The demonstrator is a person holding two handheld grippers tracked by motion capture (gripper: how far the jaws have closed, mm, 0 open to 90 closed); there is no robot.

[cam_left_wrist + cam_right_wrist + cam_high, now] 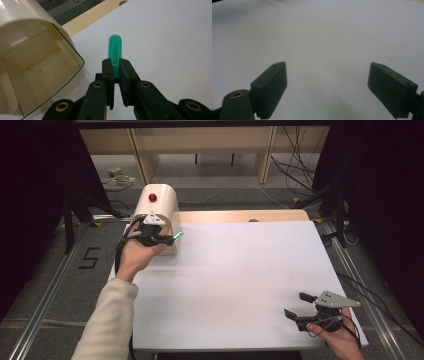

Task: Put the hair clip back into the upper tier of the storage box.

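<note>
High view: the left gripper (167, 238) pinches a green tube (178, 237) at the far left of the white table (240, 280), just beside a cream box (159, 205) with a red knob (152, 197). The tube lies about level, its long axis running left to right, free end pointing right, away from the box. The right gripper (299, 306) hovers at the near right corner, jaws wide with nothing between them. Past the table are a wooden strip (240, 215), grey floor, cables and dark curtains. From the left gripper view the tube's (115, 51) rounded tip and the box's (37, 75) hollow inside behind a clear curved cover are plain.
</note>
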